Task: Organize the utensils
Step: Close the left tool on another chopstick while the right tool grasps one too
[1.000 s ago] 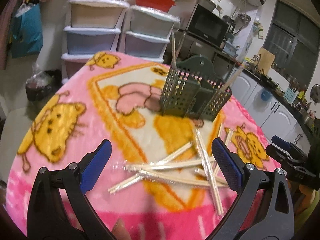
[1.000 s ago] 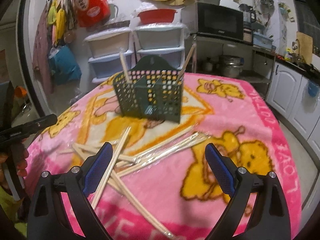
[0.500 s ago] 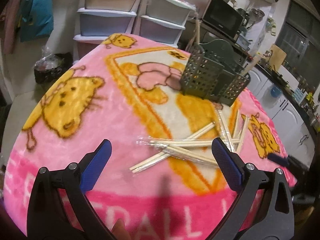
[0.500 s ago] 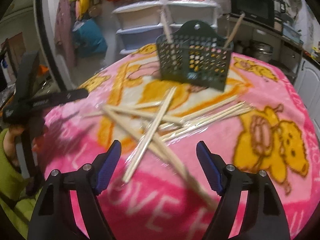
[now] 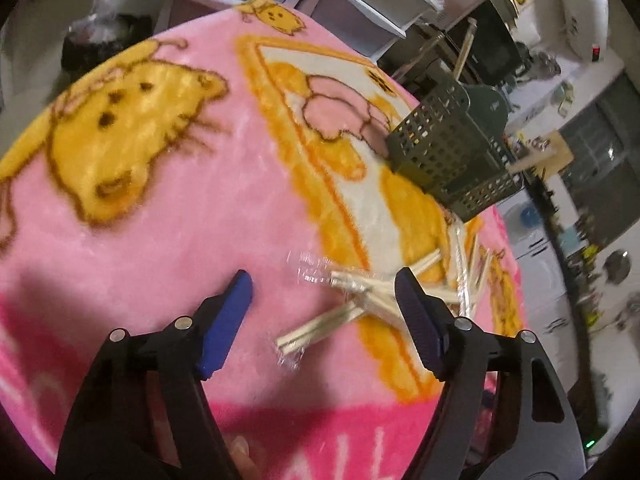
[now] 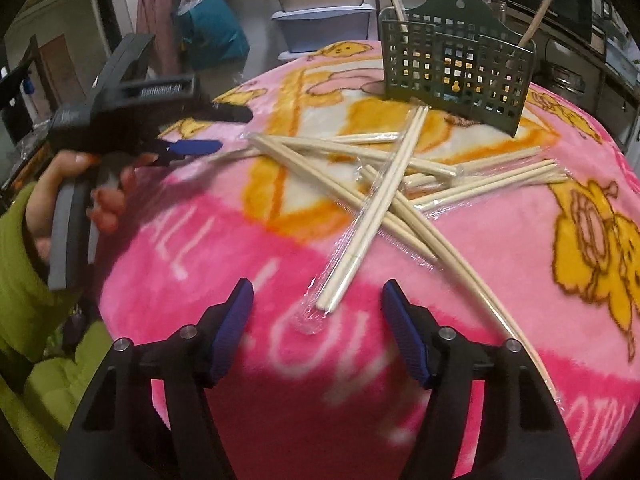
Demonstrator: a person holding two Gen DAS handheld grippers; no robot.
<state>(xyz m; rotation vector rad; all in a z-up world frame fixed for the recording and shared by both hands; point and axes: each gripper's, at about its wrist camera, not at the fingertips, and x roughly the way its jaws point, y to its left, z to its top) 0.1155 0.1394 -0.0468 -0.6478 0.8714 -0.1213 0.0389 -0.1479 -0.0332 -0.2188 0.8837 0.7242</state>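
Observation:
Several plastic-wrapped pairs of wooden chopsticks (image 6: 400, 168) lie crossed in a pile on the pink cartoon blanket (image 6: 280, 360). Behind them stands a dark green lattice utensil basket (image 6: 452, 64) with two sticks upright in it. My right gripper (image 6: 318, 306) is low over the near end of one wrapped pair (image 6: 352, 256); its jaws are closing and the pads do not touch it. My left gripper (image 5: 326, 296) hovers at the other side of the chopstick pile (image 5: 376, 300), with the basket (image 5: 444, 148) beyond. Its jaws are closing around a pair's wrapped end (image 5: 320, 324) without pressing on it.
A hand and green sleeve (image 6: 24, 280) carry the left gripper (image 6: 224, 130) at the table's left edge. Stacked plastic drawers (image 6: 320, 20), a teal bag (image 6: 212, 36) and a microwave (image 6: 560, 0) stand behind the round table. The blanket (image 5: 160, 220) drops off at the rim.
Both grippers have come down and closer to the chopstick pile, and both pairs of jaws have narrowed. The left view has rolled, tilting the basket to the right.

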